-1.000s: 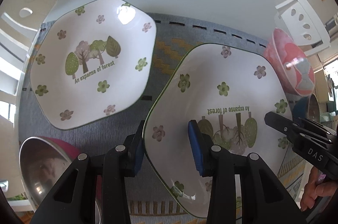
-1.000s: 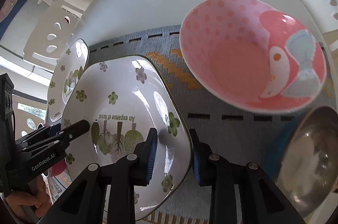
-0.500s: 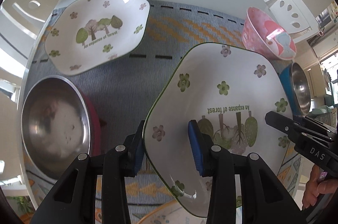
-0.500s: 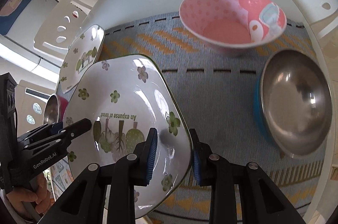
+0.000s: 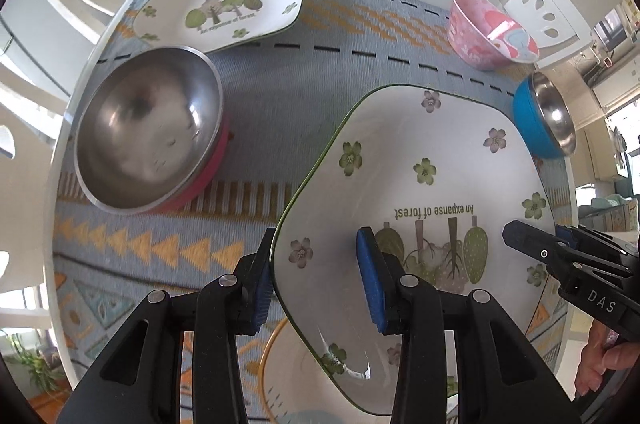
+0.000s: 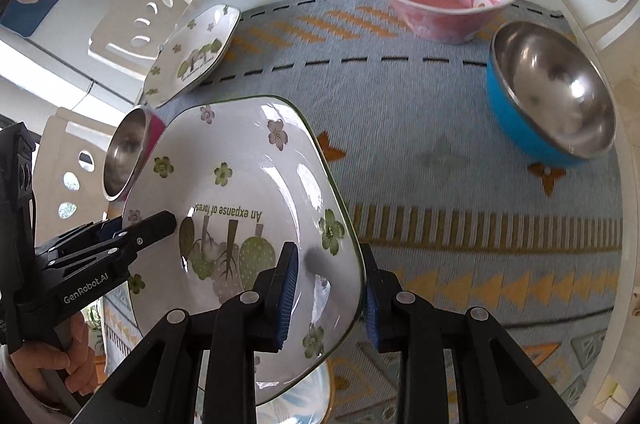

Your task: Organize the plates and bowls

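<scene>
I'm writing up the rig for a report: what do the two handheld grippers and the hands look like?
Both the left gripper and right gripper are matte black angular linkages with silver pivot bolts and ribbed blue finger pads. White lettering reads "GenRobot.AI" on the left body and "DAS" on the right. Bare hands grip the handles; no sleeves or cables show.

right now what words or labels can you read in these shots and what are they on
"An expanse of forest": held plate, upside down to the camera.
"An expanse of forest": second plate on the mat.
"DAS": right gripper.
"GenRobot.AI": left gripper.
No other text is visible.
</scene>
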`<state>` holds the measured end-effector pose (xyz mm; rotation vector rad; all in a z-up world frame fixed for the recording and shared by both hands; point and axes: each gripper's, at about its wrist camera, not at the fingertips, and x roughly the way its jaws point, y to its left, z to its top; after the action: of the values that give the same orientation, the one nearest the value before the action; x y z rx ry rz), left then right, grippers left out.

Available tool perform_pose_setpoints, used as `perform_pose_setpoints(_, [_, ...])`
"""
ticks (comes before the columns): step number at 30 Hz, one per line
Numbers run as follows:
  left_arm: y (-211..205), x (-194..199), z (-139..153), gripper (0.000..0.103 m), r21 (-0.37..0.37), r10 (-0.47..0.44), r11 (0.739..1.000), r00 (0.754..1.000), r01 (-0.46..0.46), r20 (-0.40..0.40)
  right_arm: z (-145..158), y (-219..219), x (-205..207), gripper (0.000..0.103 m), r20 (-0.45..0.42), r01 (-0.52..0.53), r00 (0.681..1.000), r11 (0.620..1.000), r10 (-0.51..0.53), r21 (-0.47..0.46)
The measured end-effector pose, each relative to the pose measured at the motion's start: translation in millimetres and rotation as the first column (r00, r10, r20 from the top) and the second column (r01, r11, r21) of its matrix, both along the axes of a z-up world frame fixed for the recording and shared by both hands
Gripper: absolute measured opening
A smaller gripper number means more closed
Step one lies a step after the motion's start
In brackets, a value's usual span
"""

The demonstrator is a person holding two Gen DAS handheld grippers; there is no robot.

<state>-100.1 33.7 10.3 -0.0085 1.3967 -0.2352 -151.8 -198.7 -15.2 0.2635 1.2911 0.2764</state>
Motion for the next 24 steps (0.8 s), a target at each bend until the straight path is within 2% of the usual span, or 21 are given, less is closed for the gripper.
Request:
perform_pose_setpoints(8, [13,-34,0,0.035,0.009,0.001,1.000,1.000,-0.001,-0.006,-7,14,-33,0.029,-0.032,-0.022,0.999,1.000,0.022,-0.006])
perform_pose_setpoints(14, [17,-58,-1,0.035,0.043,-0.020,0.999,1.000,0.020,-0.005,-17,23,-56,0.029,-0.069,-0.048,0.997,0.999,0.048,-0.008])
perform_pose_setpoints(24, [25,-82,-15,0.035,0.036,-0.009,0.999,0.999,0.010,-0.045,-30,28,-69,0.029,-0.097,-0.048,0.994,0.999,0.046,-0.023])
